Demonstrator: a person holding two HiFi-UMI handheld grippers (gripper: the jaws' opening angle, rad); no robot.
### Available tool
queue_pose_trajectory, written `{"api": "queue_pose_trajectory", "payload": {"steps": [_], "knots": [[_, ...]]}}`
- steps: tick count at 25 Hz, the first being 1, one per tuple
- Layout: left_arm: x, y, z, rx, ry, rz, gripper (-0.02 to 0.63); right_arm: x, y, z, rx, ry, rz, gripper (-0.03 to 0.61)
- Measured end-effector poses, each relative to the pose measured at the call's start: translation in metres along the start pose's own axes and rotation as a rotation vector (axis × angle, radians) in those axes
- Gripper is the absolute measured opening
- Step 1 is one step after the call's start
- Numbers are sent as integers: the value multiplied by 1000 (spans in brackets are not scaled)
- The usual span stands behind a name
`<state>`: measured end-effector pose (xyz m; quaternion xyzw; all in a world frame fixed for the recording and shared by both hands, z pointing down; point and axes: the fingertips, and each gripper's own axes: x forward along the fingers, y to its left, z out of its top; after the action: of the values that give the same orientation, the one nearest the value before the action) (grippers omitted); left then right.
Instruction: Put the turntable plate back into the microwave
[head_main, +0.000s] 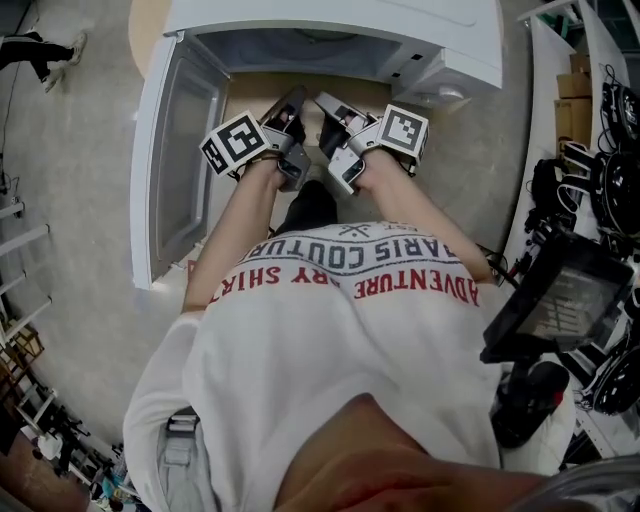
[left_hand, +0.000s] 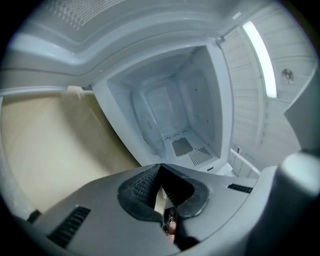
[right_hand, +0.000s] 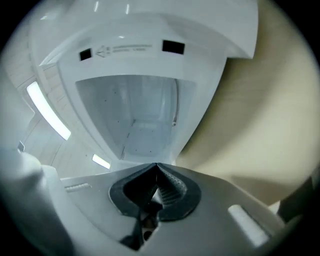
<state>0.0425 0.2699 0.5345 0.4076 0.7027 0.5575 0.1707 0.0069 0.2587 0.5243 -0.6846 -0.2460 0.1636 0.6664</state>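
A white microwave (head_main: 440, 35) stands on a beige tabletop (head_main: 250, 90), its door (head_main: 185, 150) swung open to the left. Both grippers are held side by side just in front of the opening. My left gripper (head_main: 296, 97) is shut, its black ribbed pads meeting at the tip with nothing between them (left_hand: 160, 167). My right gripper (head_main: 323, 101) is shut too and holds nothing (right_hand: 156, 165). Each gripper view looks into the pale cavity (left_hand: 170, 115) (right_hand: 135, 117). No turntable plate shows in any view.
The open door stands to the left of my left arm. A white bench (head_main: 545, 120) at the right carries cables and black gear, and a dark screen on a stand (head_main: 560, 300) sits close to my right elbow. Grey floor lies at the left.
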Motion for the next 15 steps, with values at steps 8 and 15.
{"api": "queue_pose_trajectory", "payload": {"steps": [8,15], "knots": [[-70,-90,-84,484,105,-49,0,-111,52,-58,-527,200,-30,2],[-157,-172,-160,873,153,-67,0,-214,107,-118,-992,287,-88,2]]}}
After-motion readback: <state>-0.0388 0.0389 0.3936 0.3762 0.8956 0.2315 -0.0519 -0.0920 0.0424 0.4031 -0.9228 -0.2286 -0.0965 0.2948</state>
